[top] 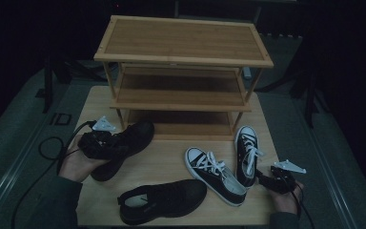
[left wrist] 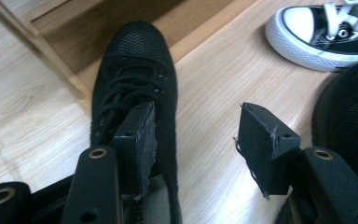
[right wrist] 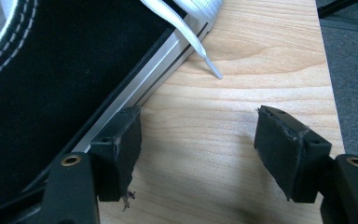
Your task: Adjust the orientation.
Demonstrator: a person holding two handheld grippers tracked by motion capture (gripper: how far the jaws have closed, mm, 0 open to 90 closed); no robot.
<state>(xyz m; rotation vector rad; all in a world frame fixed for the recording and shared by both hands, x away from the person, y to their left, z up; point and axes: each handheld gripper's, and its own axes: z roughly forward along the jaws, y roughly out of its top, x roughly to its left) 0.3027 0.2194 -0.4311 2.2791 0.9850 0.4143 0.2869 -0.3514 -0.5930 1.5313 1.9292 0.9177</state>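
Note:
A black lace-up shoe (top: pixel 126 143) (left wrist: pixel 135 70) lies on the table with its toe toward the rack. My left gripper (top: pixel 114 148) (left wrist: pixel 200 140) is at its heel end and open: the left pad (left wrist: pixel 135 144) sits at the shoe's collar, and the right pad (left wrist: pixel 265 144) hangs over bare wood, clear of the shoe's side. A black-and-white sneaker (top: pixel 247 155) (right wrist: pixel 51 84) lies at the right. My right gripper (top: pixel 262 179) (right wrist: pixel 198 140) is open beside its heel, with only table between the pads and the left pad close to the white sole.
A three-tier wooden shoe rack (top: pixel 183 57) stands at the back of the table (top: pixel 171 162). A second black shoe (top: pixel 162 200) (left wrist: pixel 349 107) lies near the front edge. Another black-and-white sneaker (top: pixel 214 174) (left wrist: pixel 317 42) lies in the middle. A white lace end (right wrist: pixel 205 58) trails onto the wood.

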